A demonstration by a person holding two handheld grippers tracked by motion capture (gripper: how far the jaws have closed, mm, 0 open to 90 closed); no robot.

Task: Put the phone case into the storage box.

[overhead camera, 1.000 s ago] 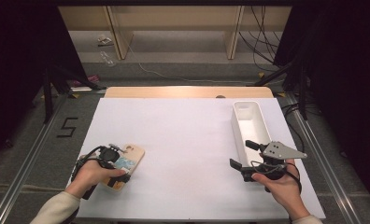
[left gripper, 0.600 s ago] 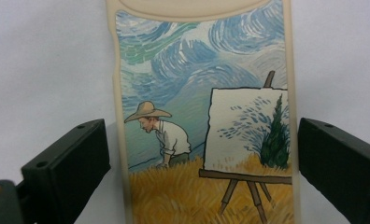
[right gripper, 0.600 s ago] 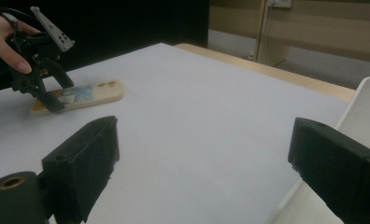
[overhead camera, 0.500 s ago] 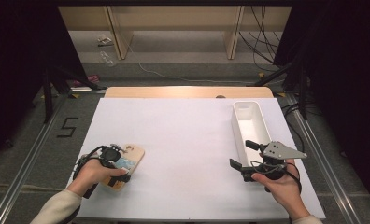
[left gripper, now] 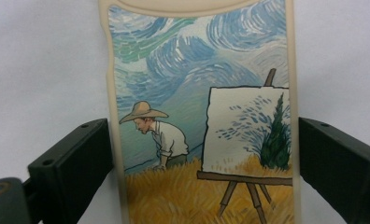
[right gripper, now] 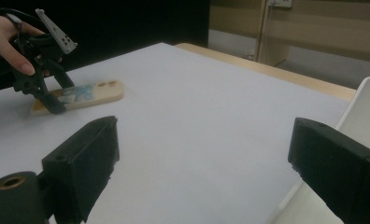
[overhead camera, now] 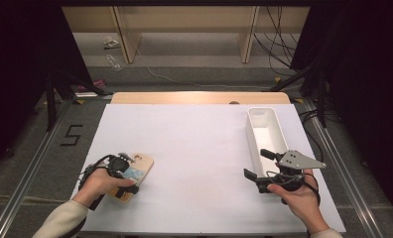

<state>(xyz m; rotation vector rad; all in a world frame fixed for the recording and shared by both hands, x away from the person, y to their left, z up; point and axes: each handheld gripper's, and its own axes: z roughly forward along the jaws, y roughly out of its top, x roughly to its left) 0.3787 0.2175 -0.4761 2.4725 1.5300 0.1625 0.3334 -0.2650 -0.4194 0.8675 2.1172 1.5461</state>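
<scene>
High view: phone case (overhead camera: 133, 175) lower left on white mat (overhead camera: 194, 148), long axis running up-right; left gripper (overhead camera: 127, 179) astride it, nearer by far.

Left gripper view: jaws flank case's long edges, pads touching/clamped.

Right gripper view: right gripper (right gripper: 206, 158) wide, empty; case upper left.

High view looks down; both tool views share the phone case (left gripper: 202, 116).

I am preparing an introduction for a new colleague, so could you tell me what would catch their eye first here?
First the phone case with its painted scene of a painter at an easel, lying at the table's near left between the left gripper fingers. Next, the white tray at the right, with the right gripper open beside it.
</scene>
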